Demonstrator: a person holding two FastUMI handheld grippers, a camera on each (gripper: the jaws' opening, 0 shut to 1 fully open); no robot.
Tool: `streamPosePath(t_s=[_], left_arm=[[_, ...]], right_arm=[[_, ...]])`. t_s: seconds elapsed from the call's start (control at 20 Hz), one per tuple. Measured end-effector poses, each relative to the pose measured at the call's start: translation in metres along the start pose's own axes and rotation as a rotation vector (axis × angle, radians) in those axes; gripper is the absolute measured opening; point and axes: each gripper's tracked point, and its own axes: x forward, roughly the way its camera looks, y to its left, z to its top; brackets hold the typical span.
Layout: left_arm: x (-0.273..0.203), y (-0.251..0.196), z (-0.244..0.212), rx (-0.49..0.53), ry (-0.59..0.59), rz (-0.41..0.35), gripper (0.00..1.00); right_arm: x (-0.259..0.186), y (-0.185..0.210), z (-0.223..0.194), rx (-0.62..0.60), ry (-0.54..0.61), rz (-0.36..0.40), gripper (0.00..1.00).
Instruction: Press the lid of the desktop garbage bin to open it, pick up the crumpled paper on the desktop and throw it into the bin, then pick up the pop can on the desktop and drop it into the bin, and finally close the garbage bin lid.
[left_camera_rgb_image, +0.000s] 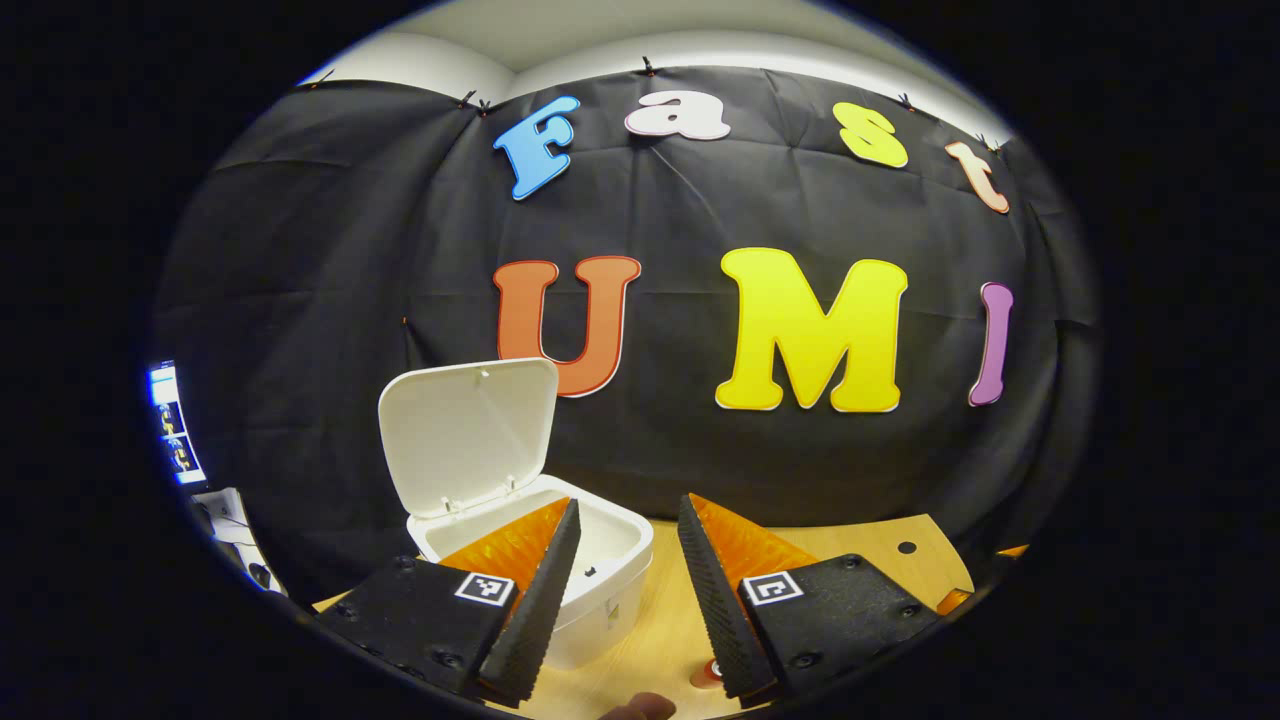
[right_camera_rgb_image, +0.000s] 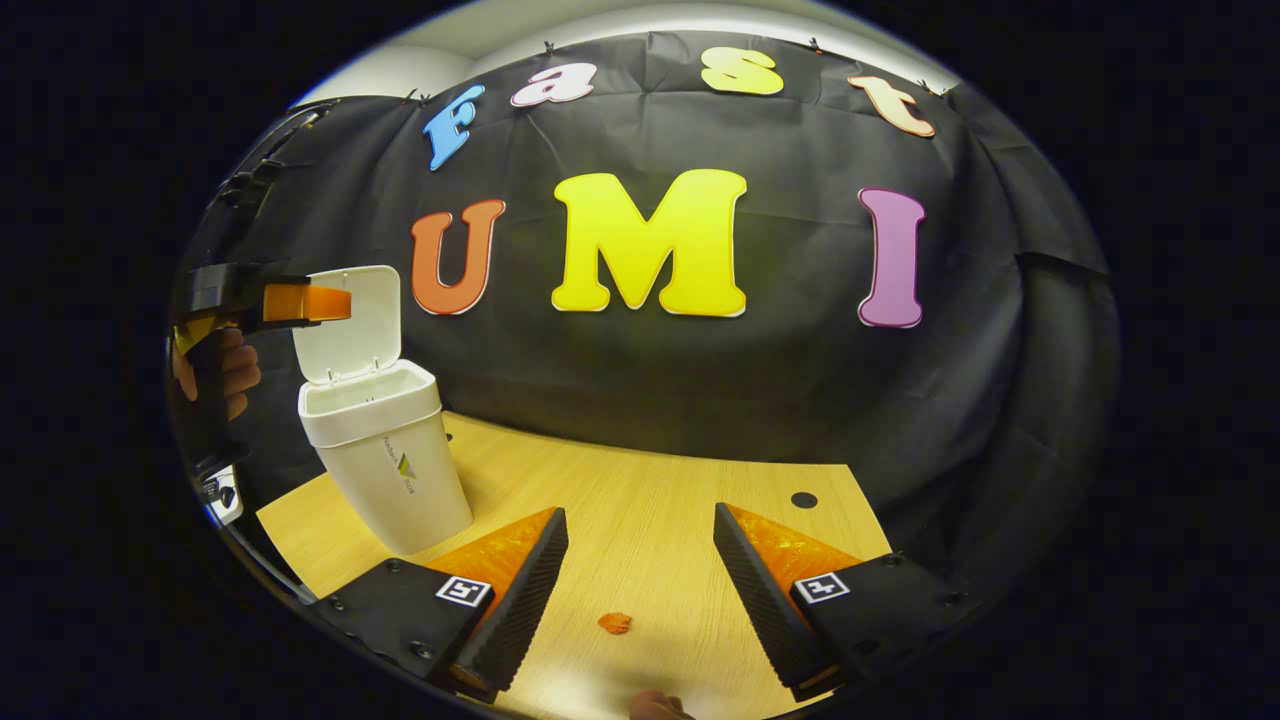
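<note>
Both left tongs (left_camera_rgb_image: 625, 600) fingers stand spread with nothing between them, poised just above the garbage bin (left_camera_rgb_image: 590, 570), whose rim sits under the left finger. Hinged upright at the bin's far edge, the lid (left_camera_rgb_image: 470, 435) is fully open. Right tongs (right_camera_rgb_image: 640, 590) are likewise spread and empty over the bare tabletop (right_camera_rgb_image: 640, 500), well to the right of the bin (right_camera_rgb_image: 385, 460). A small orange scrap (right_camera_rgb_image: 615, 622) lies on the wood between their fingers. From the right gripper view, the left tongs (right_camera_rgb_image: 300, 302) hover beside the raised lid (right_camera_rgb_image: 350, 320), above the bin's open mouth, held by a hand (right_camera_rgb_image: 225, 370).
</note>
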Motion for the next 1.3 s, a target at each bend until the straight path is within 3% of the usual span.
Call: streamPosePath(t_s=[0.15, 0.2, 0.3, 0.6, 0.8, 1.3], left_arm=[[-0.018, 0.003, -0.016, -0.009, 0.016, 0.011, 0.73], [-0.024, 0.007, -0.022, -0.019, 0.023, 0.021, 0.81], [-0.035, 0.013, -0.040, -0.022, 0.057, 0.034, 0.85], [-0.054, 0.025, -0.091, 0.013, 0.130, 0.056, 0.89], [-0.056, 0.007, -0.112, 0.031, 0.141, 0.005, 0.99], [-0.057, -0.044, -0.164, 0.132, 0.242, -0.170, 0.99]], right_arm=[[0.010, 0.005, -0.013, -0.009, 0.042, 0.008, 0.94], [0.012, 0.007, -0.018, -0.018, 0.056, 0.016, 0.94], [0.015, 0.016, -0.029, -0.029, 0.077, 0.040, 0.94], [0.032, 0.033, -0.059, -0.063, 0.138, 0.077, 0.94], [0.041, 0.028, -0.092, -0.090, 0.210, 0.059, 0.94], [0.083, 0.024, -0.199, -0.060, 0.473, 0.031, 0.93]])
